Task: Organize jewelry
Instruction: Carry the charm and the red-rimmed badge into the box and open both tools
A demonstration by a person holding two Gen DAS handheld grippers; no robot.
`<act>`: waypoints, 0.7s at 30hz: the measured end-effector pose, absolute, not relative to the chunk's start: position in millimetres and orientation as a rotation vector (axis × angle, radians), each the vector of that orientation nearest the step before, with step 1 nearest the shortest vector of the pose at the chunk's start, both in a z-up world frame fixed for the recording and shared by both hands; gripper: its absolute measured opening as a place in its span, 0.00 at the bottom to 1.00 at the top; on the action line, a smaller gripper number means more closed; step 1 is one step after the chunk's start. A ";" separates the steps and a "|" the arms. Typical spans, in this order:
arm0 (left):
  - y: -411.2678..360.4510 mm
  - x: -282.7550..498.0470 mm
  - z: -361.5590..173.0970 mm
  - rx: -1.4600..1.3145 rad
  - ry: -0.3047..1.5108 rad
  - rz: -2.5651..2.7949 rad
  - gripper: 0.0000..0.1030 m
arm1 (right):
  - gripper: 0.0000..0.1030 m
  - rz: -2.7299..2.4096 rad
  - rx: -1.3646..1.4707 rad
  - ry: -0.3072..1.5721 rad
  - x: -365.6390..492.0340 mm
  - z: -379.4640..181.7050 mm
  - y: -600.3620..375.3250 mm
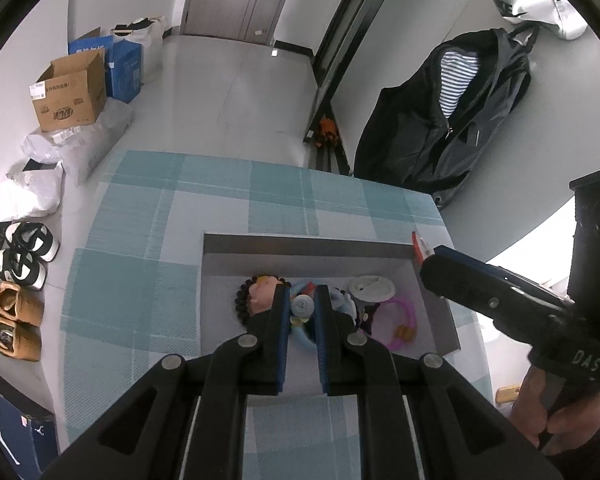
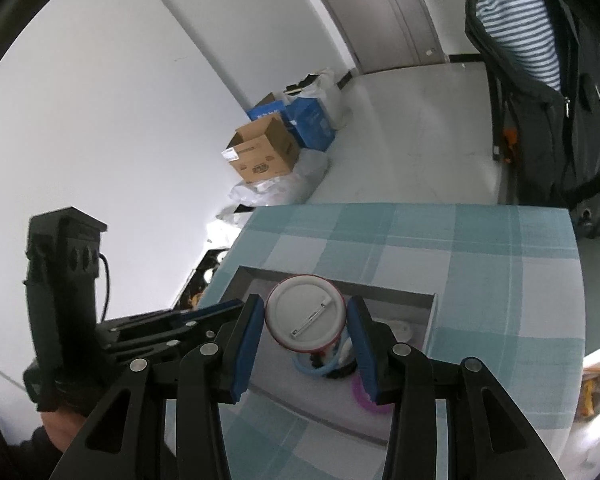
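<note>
Well under way, by the look of it: several pieces already lie in the grey tray [image 1: 436, 312] near the table's far right corner — a dark bead bracelet [image 1: 242, 300], a pink ring-shaped piece [image 1: 404, 312], a blue loop [image 2: 314, 366] and a white round badge [image 1: 372, 289] toward the tray's far wall. Still to place: a second round badge [image 2: 306, 318], clamped across its width in the right gripper [image 2: 306, 320], hanging over the tray's far left part. Back side turned to the camera, pin bar running diagonally, low left to high right; no true long axis on a disc. Left gripper [image 1: 303, 304] over the tray's middle, jaws nearly together, apparently empty — cannot tell for certain against the clutter.
</note>
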State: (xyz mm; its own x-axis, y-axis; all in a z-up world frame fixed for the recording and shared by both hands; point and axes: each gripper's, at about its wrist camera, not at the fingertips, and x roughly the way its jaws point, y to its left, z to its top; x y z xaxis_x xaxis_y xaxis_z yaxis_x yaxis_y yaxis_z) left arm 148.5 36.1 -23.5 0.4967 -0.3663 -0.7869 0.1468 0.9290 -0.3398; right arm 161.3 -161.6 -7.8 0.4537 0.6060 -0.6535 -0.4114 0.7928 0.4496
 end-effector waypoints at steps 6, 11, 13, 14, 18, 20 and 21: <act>31.0 155.9 -29.2 -0.246 1.027 -0.325 0.08 | 0.40 0.608 0.239 0.949 169.6 -18.4 -164.5; 29.9 158.0 -30.1 -0.276 1.019 -0.312 0.08 | 0.41 0.596 0.228 0.955 169.4 -19.2 -166.2; 30.1 160.5 -32.8 -0.312 1.047 -0.331 0.09 | 0.42 0.584 0.210 0.959 167.6 -18.5 -164.9; 30.3 161.2 -34.6 -0.334 1.069 -0.348 0.10 | 0.42 0.579 0.206 0.958 167.0 -17.7 -164.7; 30.3 153.6 -30.9 -0.306 1.051 -0.336 0.41 | 0.62 0.558 0.207 0.957 164.2 -15.5 -167.6; 32.0 147.9 -28.3 -0.291 1.028 -0.319 0.63 | 0.62 0.545 0.218 0.948 162.0 -12.3 -171.7; 33.2 144.6 -26.2 -0.296 1.011 -0.323 0.63 | 0.62 0.534 0.224 0.947 160.3 -10.1 -174.5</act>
State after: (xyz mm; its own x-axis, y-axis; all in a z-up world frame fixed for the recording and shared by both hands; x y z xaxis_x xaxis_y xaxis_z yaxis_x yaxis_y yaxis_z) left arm 144.6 33.2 -26.2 0.4913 -0.3963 -0.7756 0.1260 0.9135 -0.3869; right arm 160.3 -174.5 -10.1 0.4672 0.5269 -0.7100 -0.3357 0.8486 0.4088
